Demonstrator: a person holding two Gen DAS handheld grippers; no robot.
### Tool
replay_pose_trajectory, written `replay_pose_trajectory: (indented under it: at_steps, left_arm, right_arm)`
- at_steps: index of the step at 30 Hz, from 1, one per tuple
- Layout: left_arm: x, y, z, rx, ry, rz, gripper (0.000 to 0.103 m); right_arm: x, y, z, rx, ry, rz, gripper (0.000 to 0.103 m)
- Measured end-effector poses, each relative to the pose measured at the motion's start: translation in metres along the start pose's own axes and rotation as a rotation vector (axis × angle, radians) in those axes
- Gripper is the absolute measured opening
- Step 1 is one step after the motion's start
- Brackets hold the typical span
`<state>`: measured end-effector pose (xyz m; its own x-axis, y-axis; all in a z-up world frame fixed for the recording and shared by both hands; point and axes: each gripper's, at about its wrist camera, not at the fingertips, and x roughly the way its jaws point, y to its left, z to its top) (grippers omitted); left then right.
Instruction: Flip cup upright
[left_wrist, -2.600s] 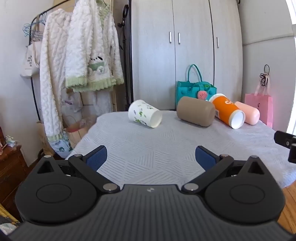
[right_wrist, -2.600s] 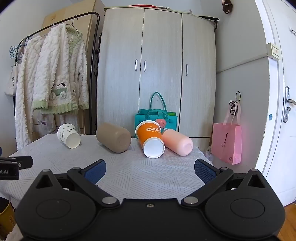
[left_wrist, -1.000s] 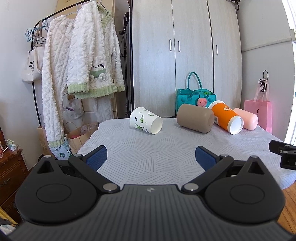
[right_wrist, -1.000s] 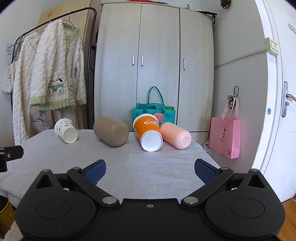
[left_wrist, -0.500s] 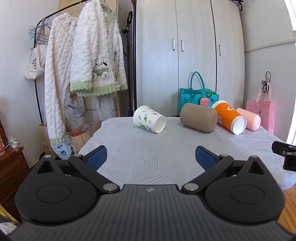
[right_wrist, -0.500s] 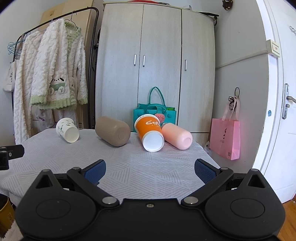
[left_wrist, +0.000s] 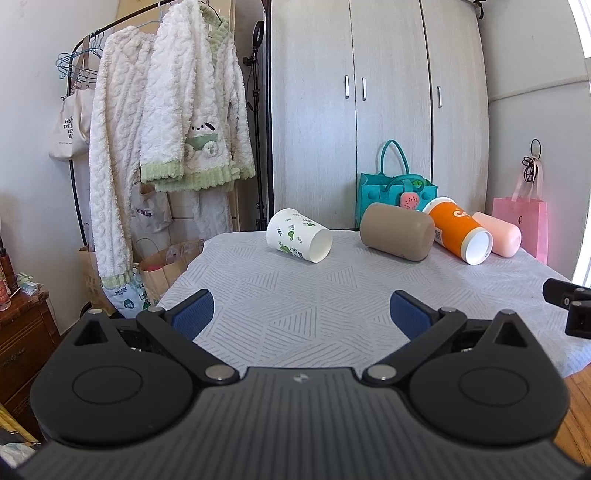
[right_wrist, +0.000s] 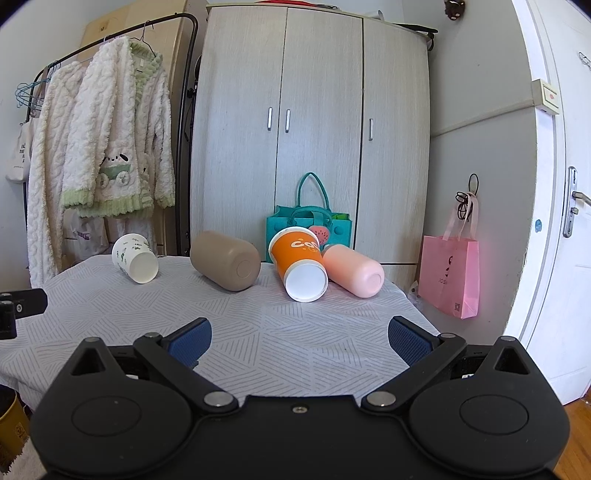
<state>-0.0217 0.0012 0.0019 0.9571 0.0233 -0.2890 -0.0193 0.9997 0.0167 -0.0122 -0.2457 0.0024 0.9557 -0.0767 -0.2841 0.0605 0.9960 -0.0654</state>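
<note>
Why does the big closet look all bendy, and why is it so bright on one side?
Left wrist view: the fisheye lens curves the closet edges, and window glare washes out the far right edge. Right wrist view: the closet bulges too, the corners go dark, and the cups on the table stay sharp.

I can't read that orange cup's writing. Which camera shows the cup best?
The right wrist view: the orange cup lies near centre, unobstructed, lettering facing up. In the left wrist view it sits far right, partly behind the brown cup.
</note>
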Motion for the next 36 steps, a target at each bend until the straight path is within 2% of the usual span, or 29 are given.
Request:
replay_pose_trajectory:
  at_steps: [13, 22, 32, 36]
  left_arm:
    - [0.001, 0.004, -0.002, -0.001, 0.022, -0.003, 0.103]
    - [0.0, 0.005, 0.012, 0.009, 0.057, -0.015, 0.103]
    - [0.016, 0.002, 0.051, 0.045, 0.135, -0.092, 0.103]
    - [0.03, -0.004, 0.073, 0.06, 0.181, -0.162, 0.103]
  right_arm:
    - [0.0, 0.0, 0.0, 0.0, 0.007, 0.004, 0.103]
    - [-0.005, -0.011, 0.016, 0.014, 0.033, 0.074, 0.103]
    - [-0.006, -0.033, 0.06, -0.008, 0.115, 0.268, 0.103]
    - [0.002, -0.039, 0.077, -0.027, 0.159, 0.32, 0.103]
